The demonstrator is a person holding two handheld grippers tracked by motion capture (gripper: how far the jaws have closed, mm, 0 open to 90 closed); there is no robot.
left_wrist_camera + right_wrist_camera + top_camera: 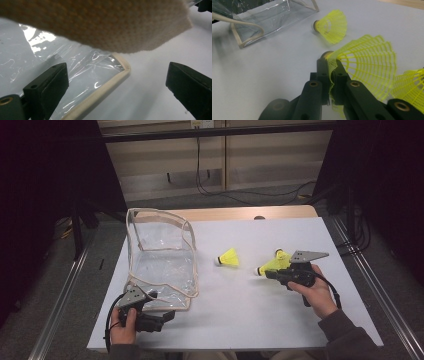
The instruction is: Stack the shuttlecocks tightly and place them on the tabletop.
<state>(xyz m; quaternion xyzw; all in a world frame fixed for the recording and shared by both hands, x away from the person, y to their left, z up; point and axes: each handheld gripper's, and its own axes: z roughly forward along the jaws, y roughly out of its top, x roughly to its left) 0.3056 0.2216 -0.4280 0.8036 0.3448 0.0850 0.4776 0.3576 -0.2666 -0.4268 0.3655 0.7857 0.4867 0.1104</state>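
Now the right gripper [331,75] is clenched on the mesh skirt of a yellow shuttlecock [367,62], its two black jaws pinching the netting near the cork (the skirt fans out to the jaws' right in the right gripper view). In the high view the same right gripper [267,272] sits low over the white surface [240,315] with the held shuttlecock [270,266] at its tip. Just beyond the jaws lies a second shuttlecock [332,26], apart from the held one, cork pointing toward the bag. A third shuttlecock [409,87] shows close at the gripper's right, just beside the held skirt; whether they touch I cannot tell. Farther ahead and to the jaws' left stands the clear plastic bag [269,17], its cream-trimmed edge facing the gripper, with bare surface between the two.

The left gripper [117,85] is released, jaws wide apart and nothing pressed between them. A bottom corner of the clear bag [82,72] reaches in between the jaws, its cream piping [110,85] running diagonally nearer the left jaw; open surface lies toward the right jaw. A cream woven strap [100,22] hangs blurred just above. In the high view the left gripper [167,316] sits at the bag's near edge, close to the surface's front rim.
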